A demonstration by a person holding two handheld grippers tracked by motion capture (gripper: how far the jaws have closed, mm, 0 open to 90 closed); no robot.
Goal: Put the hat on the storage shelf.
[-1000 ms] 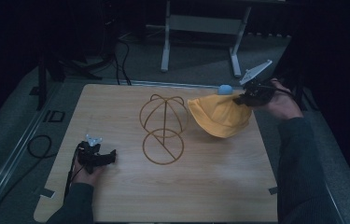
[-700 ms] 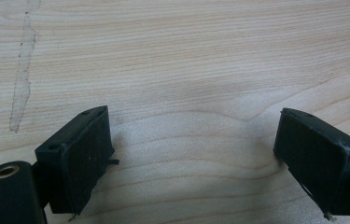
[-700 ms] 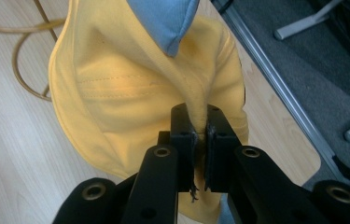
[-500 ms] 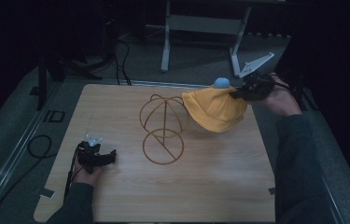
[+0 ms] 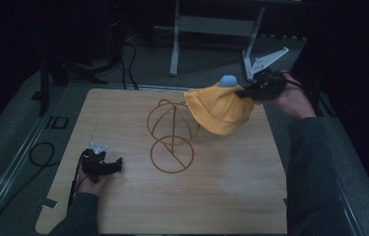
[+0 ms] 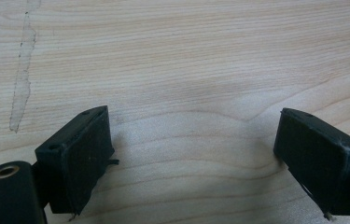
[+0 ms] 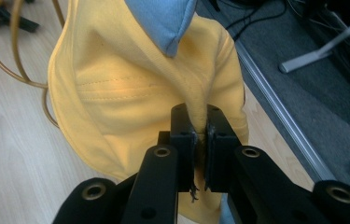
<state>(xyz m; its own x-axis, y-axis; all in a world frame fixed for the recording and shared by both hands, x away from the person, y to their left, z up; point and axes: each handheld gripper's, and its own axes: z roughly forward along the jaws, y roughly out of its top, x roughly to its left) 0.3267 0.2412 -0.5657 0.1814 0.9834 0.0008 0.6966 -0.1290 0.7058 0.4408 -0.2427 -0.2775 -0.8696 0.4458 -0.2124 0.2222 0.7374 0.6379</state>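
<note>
A yellow cap point(image 5: 220, 108) with a light blue button point(image 5: 228, 80) on top hangs in the air over the table's far right. My right gripper point(image 5: 249, 91) is shut on a fold of its fabric point(image 7: 199, 112); the cap point(image 7: 130, 79) droops away from the jaws. A golden wire hat stand point(image 5: 171, 132) with a round base rests mid-table, and the cap's left edge is close to its dome. My left gripper point(image 5: 118, 163) lies low at the near left, jaws open with only bare wood point(image 6: 191, 84) between them.
The wooden table point(image 5: 221, 196) has room in front and at the right. Cables point(image 5: 37, 152) lie on the floor at the left. A grey metal frame point(image 5: 211, 24) stands beyond the far edge. A table rail point(image 7: 280, 116) and dark floor sit past the cap.
My right gripper has carried the cap leftward and a little higher, toward the wire stand's dome. The left gripper has stayed in place.
</note>
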